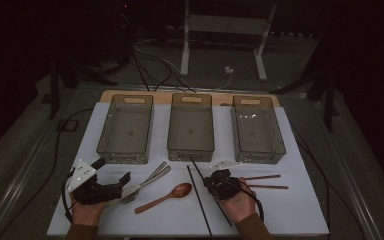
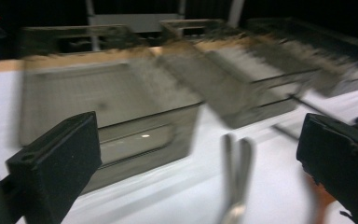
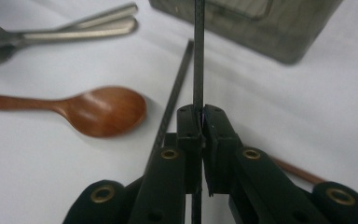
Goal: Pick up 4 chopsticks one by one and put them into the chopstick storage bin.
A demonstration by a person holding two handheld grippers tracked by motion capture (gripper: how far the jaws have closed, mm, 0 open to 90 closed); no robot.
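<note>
My right gripper [image 1: 214,179] [image 3: 200,115] is shut on a thin black chopstick [image 1: 195,166] [image 3: 198,56], which runs forward from its jaws toward the middle bin. A second black chopstick [image 1: 200,202] [image 3: 175,86] lies on the white mat just left of it. A wooden spoon [image 1: 167,196] [image 3: 98,109] rests left of that. Two metal utensils [image 1: 149,180] [image 2: 235,177] lie side by side ahead of my left gripper [image 1: 113,171] [image 2: 198,163]. That gripper is open, its jaws wide apart with nothing between them.
Three clear grey bins stand in a row at the back of the mat: left [image 1: 122,158], middle [image 1: 190,154], right [image 1: 260,157]. Two brown chopsticks [image 1: 265,177] lie right of my right hand. Cables trail across the floor beyond the table.
</note>
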